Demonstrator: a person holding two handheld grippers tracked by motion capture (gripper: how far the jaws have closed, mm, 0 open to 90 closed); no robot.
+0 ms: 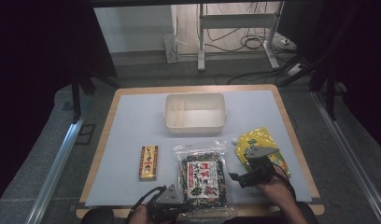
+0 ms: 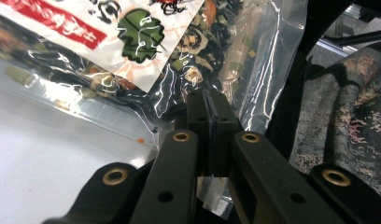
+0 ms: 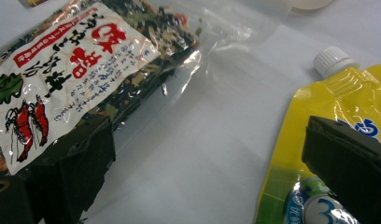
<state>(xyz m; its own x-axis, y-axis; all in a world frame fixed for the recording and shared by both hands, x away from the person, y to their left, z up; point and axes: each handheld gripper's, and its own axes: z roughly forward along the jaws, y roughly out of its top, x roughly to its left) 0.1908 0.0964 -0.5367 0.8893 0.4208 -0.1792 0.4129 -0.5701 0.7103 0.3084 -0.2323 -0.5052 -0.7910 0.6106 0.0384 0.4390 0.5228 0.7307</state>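
A clear bag of dried mix [image 1: 203, 179] with a red and white label lies at the front middle of the blue mat [image 1: 132, 121]. My left gripper [image 1: 181, 205] is at the bag's near left corner. In the left gripper view its jaws [image 2: 209, 105] are pressed together with the bag's clear plastic edge [image 2: 263, 70] pinched between them. My right gripper [image 1: 247, 169] stands open just right of the bag. One of its jaws hangs over the bag's edge [image 3: 72, 70] and the other over a yellow spouted pouch [image 3: 347, 98], with bare mat between them.
A white rectangular tub [image 1: 194, 126] stands empty behind the bag. A small yellow and red box [image 1: 148, 162] lies to the bag's left. The yellow pouch [image 1: 254, 140] lies at the right, its white cap [image 3: 333, 59] pointing away. The table's front edge is close under both hands.
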